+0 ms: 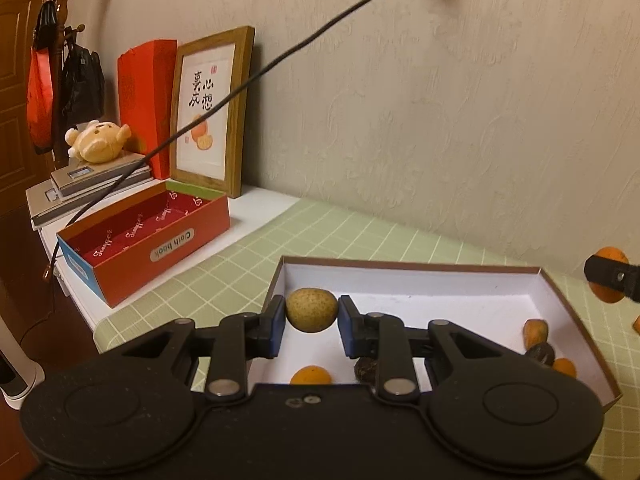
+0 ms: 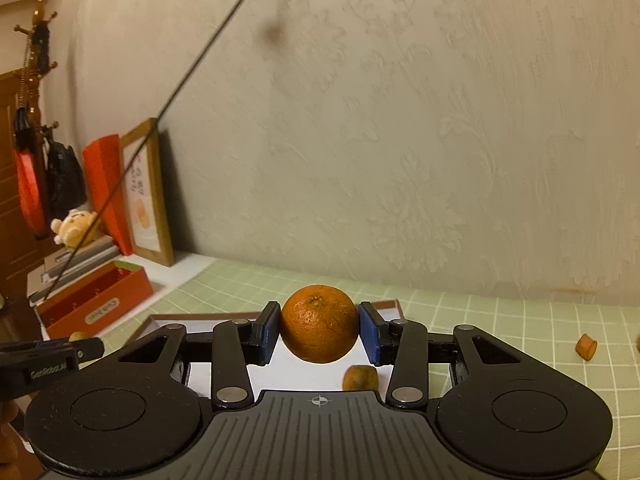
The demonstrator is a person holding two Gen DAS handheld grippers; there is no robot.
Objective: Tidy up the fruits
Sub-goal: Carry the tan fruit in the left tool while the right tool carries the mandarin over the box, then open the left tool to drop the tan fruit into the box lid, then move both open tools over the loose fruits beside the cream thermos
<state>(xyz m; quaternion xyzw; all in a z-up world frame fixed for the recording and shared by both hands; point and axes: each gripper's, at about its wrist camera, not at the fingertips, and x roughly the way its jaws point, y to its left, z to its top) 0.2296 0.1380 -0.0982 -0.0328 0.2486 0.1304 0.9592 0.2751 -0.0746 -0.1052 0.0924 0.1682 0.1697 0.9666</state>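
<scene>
My left gripper [image 1: 312, 314] is shut on a yellow-green speckled fruit [image 1: 311, 309] and holds it above the left part of the shallow white box [image 1: 420, 300]. In the box lie a small orange fruit [image 1: 311, 375], dark brown fruits [image 1: 540, 353] and orange pieces [image 1: 536, 331]. My right gripper [image 2: 319, 330] is shut on an orange [image 2: 319, 328] and holds it over the white box [image 2: 224, 376]; it shows in the left wrist view at the right edge [image 1: 608, 276]. A brownish fruit [image 2: 360, 378] lies below it.
A red open box labelled "Cloth book" [image 1: 148, 236] stands left on a white shelf. Behind it are a framed picture [image 1: 210, 108], a red bag [image 1: 146, 100] and a plush toy [image 1: 98, 140]. An orange piece [image 2: 587, 346] lies on the green checked mat. A cable [image 1: 280, 60] hangs across.
</scene>
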